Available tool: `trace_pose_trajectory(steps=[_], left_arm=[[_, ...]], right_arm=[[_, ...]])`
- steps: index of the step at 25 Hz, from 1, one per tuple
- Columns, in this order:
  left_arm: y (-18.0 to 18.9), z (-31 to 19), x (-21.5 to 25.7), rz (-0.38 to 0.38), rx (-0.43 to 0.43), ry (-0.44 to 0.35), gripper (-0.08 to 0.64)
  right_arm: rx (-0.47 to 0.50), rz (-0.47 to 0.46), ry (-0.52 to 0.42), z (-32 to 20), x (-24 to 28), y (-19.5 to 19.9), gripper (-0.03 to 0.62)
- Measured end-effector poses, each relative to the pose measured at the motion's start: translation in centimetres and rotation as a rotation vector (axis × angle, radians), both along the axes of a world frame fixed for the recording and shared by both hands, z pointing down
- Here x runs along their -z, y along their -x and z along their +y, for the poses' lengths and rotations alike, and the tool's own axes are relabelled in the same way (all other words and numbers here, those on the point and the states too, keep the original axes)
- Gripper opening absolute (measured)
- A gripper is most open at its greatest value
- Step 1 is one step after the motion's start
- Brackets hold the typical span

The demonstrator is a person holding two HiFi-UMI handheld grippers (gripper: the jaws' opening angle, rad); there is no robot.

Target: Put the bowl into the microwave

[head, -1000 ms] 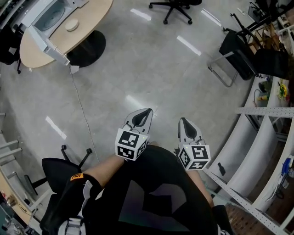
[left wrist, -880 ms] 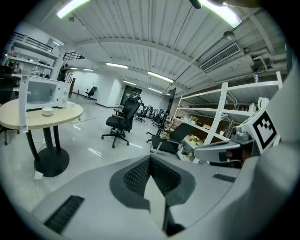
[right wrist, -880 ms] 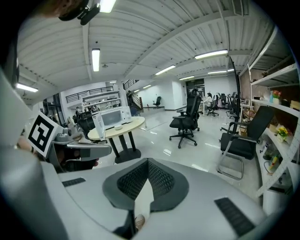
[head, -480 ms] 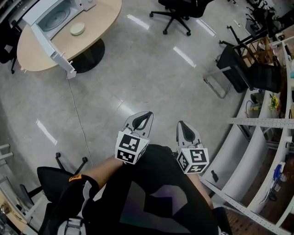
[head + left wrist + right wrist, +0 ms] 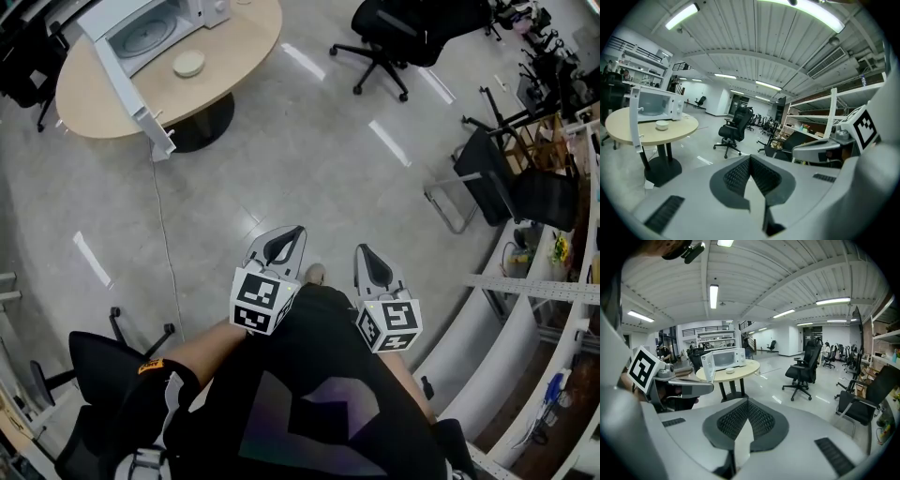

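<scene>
A small white bowl [image 5: 188,64] sits on a round beige table [image 5: 94,89], in front of a white microwave [image 5: 155,26] whose door [image 5: 131,94] hangs open over the table's edge. Both grippers are held close to the person's body, far from the table. My left gripper [image 5: 287,240] and right gripper [image 5: 371,262] are shut and hold nothing. The left gripper view shows the bowl [image 5: 662,124] and microwave [image 5: 656,104] at far left. In the right gripper view, the bowl [image 5: 730,371] lies before the microwave [image 5: 724,358], straight ahead.
Grey floor lies between me and the table. A black swivel chair [image 5: 394,37] stands at the top, a folding chair [image 5: 492,178] at the right, white shelving [image 5: 525,281] along the right edge. A cable [image 5: 164,234] runs across the floor; another chair [image 5: 103,352] is lower left.
The table, microwave and bowl have slid right and down in the head view, so I have moved nearer to them. Both grippers stay shut in front of the body.
</scene>
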State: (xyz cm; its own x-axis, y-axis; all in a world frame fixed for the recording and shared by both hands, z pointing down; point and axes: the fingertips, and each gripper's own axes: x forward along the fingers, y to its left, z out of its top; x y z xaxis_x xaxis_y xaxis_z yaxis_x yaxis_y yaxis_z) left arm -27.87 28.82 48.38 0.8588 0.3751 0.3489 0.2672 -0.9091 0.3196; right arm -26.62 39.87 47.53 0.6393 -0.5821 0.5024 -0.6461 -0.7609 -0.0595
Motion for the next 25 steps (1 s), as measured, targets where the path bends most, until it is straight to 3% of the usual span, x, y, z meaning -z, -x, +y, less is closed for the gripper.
trace_pose_trajectory(steps=[15,25], left_arm=[[-4.2,-7.0,0.2,-0.013,0.331,-0.059,0.048],[-9.6,-7.9,0.6,-0.039,0.474,-0.079,0.048]], right_arm=[[0.299,-0.027,-0.094,-7.6,-0.8,-8.0,0.015],[0.459,-0.04,-0.132,-9.9,-0.4,-14.7,0.015]])
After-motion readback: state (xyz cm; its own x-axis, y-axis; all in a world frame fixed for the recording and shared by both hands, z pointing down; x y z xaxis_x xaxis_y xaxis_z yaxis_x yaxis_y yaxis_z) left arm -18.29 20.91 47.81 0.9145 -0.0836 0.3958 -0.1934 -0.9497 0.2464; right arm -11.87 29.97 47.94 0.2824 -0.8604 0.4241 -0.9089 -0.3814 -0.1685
